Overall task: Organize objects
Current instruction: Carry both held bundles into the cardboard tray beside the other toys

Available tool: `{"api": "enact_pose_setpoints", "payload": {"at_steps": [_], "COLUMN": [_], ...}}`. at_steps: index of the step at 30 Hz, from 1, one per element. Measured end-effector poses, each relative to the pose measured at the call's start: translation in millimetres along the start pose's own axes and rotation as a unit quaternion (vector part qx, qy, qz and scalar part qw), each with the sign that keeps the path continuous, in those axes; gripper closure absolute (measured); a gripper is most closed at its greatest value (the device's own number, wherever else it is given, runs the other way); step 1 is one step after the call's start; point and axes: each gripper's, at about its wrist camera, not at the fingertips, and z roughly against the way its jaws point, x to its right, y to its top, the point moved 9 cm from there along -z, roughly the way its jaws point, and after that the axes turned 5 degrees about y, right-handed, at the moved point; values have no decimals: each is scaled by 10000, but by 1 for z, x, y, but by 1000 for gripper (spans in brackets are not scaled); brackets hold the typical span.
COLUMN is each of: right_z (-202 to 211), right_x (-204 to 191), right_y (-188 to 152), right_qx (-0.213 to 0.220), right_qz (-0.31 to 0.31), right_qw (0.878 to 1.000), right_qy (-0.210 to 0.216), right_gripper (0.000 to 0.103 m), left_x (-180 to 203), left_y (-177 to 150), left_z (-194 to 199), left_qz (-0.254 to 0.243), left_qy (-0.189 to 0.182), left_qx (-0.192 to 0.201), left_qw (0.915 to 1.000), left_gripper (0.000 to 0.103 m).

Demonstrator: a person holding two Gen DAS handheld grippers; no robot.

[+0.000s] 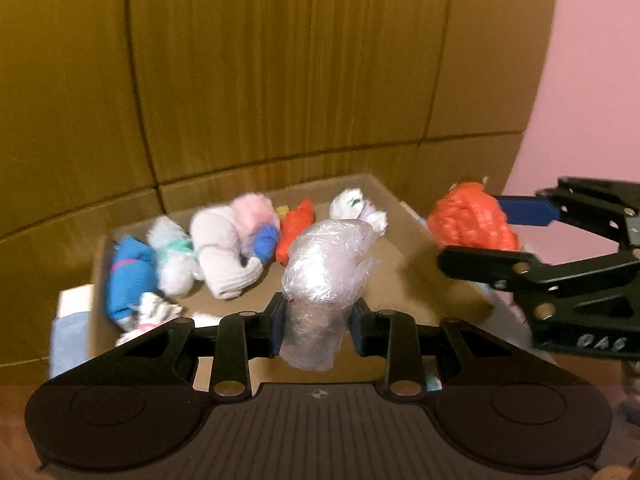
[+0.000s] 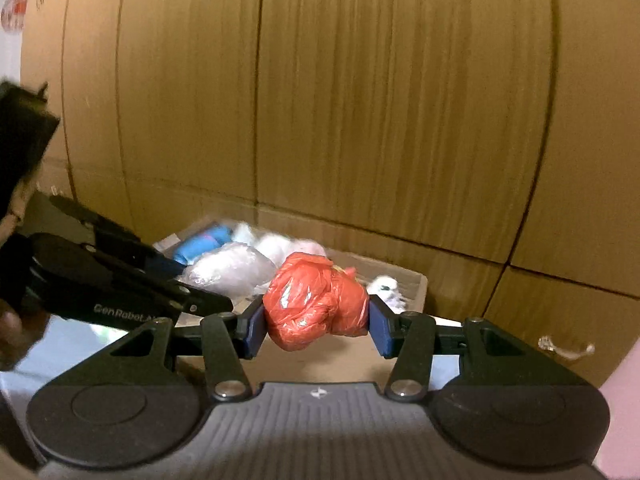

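A: Between the blue pads of the left gripper (image 1: 318, 320), what is that?

B: A crumpled bundle of clear plastic film (image 1: 326, 276), squeezed from both sides. The jaws are clenched on its lower half, and the rest bulges up and forward past the fingertips.

A: And the right gripper (image 2: 316, 320)?

B: It grips a knotted orange plastic bag bundle (image 2: 316, 300), pads pressing on both flanks. Seen from the left wrist, it sits off to the right and slightly ahead, at about the same height.

A: What lies beyond the two?

B: Just ahead and below, an open brown cardboard box (image 1: 400, 264). Inside, on the far left from the left gripper, a rolled blue cloth (image 1: 130, 276); next to it a pale mint and white soft roll (image 1: 174, 260); then a beige ribbed rolled sock (image 1: 224, 256) with a pink fluffy piece (image 1: 256, 210) on top. A second orange plastic bundle (image 1: 296, 228) lies straight ahead, behind the film, and a small white plush toy (image 1: 356, 206) is near the far right corner.

A: Behind the box?

B: A wall of tall brown cardboard panels (image 1: 280, 72), with a pink surface (image 1: 592, 92) at the right edge. The view is blurred.
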Motion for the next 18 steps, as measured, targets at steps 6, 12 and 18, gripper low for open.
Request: {"api": "enact_pose_setpoints", "payload": {"at_steps": [6,12,18], "right_z": [-66,-104,-118], "right_x": [19,28,36], "right_y": [-26,-39,-36], "right_qx": [-611,-997,-1159], "right_qz": [249,405,548], "right_qw": [9978,9942,9917], "right_qy": [11,31,29], "right_gripper": [55,55,55], "left_x": [-5,-14,-2], "left_y": [3,10,20], "left_z": [-63,-106,-125], "left_qz": [218,377,416], "left_qy": [-11,-21,-198], "left_qx": [-495,-771,-804], "left_qw": [9985,9963,9957], "left_gripper": [64,64,63]}}
